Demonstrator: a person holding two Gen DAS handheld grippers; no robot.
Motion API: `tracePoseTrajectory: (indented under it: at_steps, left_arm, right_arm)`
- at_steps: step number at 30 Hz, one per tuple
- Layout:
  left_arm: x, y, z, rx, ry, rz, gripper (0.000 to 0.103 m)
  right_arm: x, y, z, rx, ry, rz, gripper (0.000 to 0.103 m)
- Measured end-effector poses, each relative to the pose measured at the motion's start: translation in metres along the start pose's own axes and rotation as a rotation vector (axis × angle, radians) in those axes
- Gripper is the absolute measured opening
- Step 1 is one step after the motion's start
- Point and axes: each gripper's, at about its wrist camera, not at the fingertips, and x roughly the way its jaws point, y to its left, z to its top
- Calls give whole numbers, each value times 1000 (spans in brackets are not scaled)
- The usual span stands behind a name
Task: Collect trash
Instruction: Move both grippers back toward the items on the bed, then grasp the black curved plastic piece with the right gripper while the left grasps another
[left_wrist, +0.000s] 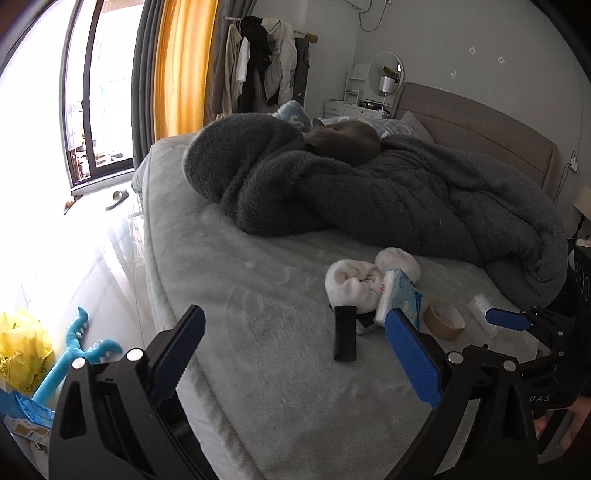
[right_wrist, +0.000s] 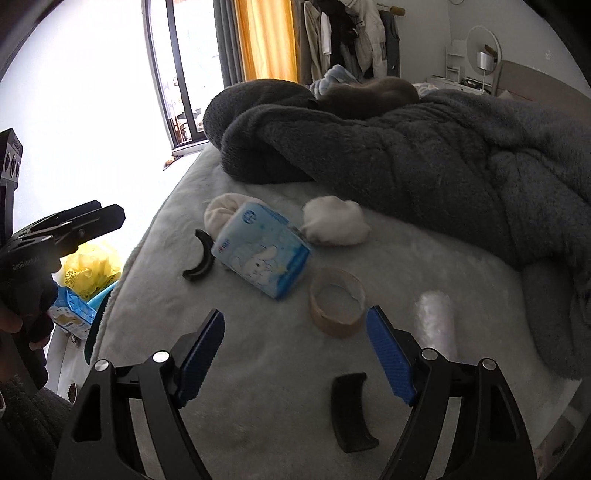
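**Both grippers open over the bed clutter**

Left wrist view first. Left gripper (left_wrist: 293, 325) hanging over the near edge of the grey bed (left_wrist: 236, 280), jaws spread wide, nothing between the pads. Just past the tips: a black curved piece (left_wrist: 345, 338) lying flat, then a white sock roll (left_wrist: 351, 282) with a second white roll (left_wrist: 400, 264) right behind it, both touching a blue tissue pack (left_wrist: 404, 295). Right of the pack, a tape roll (left_wrist: 443, 319), then a clear plastic roll (left_wrist: 482, 314) further right. Right gripper (left_wrist: 508, 319) poking in from the right edge, just beside that plastic roll. Dark fluffy blanket (left_wrist: 388, 192) heaped across the far half of the bed. Down on the floor at near left, a yellow bag (left_wrist: 22, 350) and a blue toy (left_wrist: 74, 350).

Right wrist view now. Right gripper (right_wrist: 295, 328) also spread wide and empty, tape roll (right_wrist: 338, 306) sitting just beyond the right pad, not touched. Black curved piece (right_wrist: 351, 417) on the bed between the jaws, near the base. Plastic roll (right_wrist: 436, 319) just right of the right finger. Tissue pack (right_wrist: 264, 254) further out, a second black curved piece (right_wrist: 201, 256) to its left, white rolls (right_wrist: 336, 219) behind. Left gripper (right_wrist: 92, 221) visible at far left, side-on, off the bed edge above the yellow bag (right_wrist: 90, 271).
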Motion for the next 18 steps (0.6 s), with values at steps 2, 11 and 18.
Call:
tracePoseTrajectory:
  at_steps: [2,11,18]
  left_arm:
    - [7,-9,-2,47,21,1,98]
    - [28,-27,-10,63,88,-46,99]
    - [41,-26,-13,49,100,-73,98]
  right_arm:
    - [2,-6,-5,4,15,-1,80]
    - [3,-23,-20,34,54,24,80]
    - [7,-30,-26,57,75,40,69]
